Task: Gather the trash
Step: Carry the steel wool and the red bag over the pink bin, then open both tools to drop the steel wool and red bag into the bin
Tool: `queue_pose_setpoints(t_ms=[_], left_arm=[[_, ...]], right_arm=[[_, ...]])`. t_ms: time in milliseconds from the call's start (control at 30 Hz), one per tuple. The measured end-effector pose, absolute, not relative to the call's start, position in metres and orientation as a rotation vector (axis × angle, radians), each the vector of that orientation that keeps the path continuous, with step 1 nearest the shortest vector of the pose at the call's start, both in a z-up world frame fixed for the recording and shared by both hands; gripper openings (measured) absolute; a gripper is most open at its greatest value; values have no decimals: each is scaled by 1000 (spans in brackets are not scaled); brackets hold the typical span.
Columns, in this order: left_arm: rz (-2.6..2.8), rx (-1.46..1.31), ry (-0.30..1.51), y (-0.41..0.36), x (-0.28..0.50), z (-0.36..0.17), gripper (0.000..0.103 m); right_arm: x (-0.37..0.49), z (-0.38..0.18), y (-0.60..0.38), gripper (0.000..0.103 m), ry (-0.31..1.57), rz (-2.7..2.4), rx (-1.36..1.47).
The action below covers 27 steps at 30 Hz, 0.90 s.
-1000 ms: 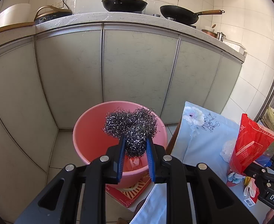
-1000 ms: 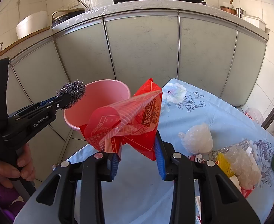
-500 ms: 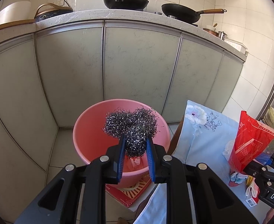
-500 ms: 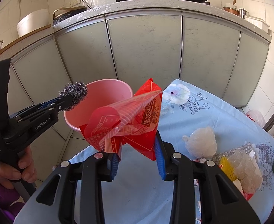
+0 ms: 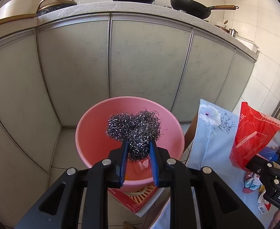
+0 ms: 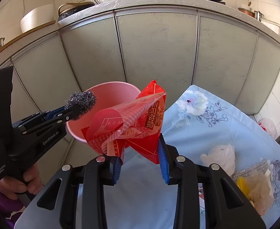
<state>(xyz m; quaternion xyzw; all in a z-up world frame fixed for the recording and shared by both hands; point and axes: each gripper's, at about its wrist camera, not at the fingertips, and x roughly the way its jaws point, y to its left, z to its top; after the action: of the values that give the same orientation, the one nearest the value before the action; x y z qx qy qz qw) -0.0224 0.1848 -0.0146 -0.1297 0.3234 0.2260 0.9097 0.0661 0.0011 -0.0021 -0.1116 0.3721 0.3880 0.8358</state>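
The table in front of you carries a pale blue flowered cloth. Off its far left corner, on the floor before the grey cabinet doors, stands the pink bucket. Your right gripper is clamped on a crumpled red plastic bag, held above the table's edge just beside the bucket. Your left gripper is pinched tight on a steel wool scourer, held over the bucket's open mouth. A crumpled white plastic wad lies on the cloth at your right.
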Motion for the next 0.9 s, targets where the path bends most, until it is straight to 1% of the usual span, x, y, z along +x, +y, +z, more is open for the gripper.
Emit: queue_pose_setpoints(t_ms=[367,567,833,867,900], left_arm=[[476,-278,698,207,0,-33,21],[458,-343,712,237,14,-45,23],[476,-387,759,266,30,-63,24],[476,-391,764,266,31,-65,24],[477,-394,771,268,31,-66,28]], right_arm=[[93,-15,37,34,813,854,-239],[115,-32,66,34,866,881,-230],[126,-56,107,34,916,921,-288],[126,-59,112,36,923,933,-303],[125,-61,116,38,928,946,-312]])
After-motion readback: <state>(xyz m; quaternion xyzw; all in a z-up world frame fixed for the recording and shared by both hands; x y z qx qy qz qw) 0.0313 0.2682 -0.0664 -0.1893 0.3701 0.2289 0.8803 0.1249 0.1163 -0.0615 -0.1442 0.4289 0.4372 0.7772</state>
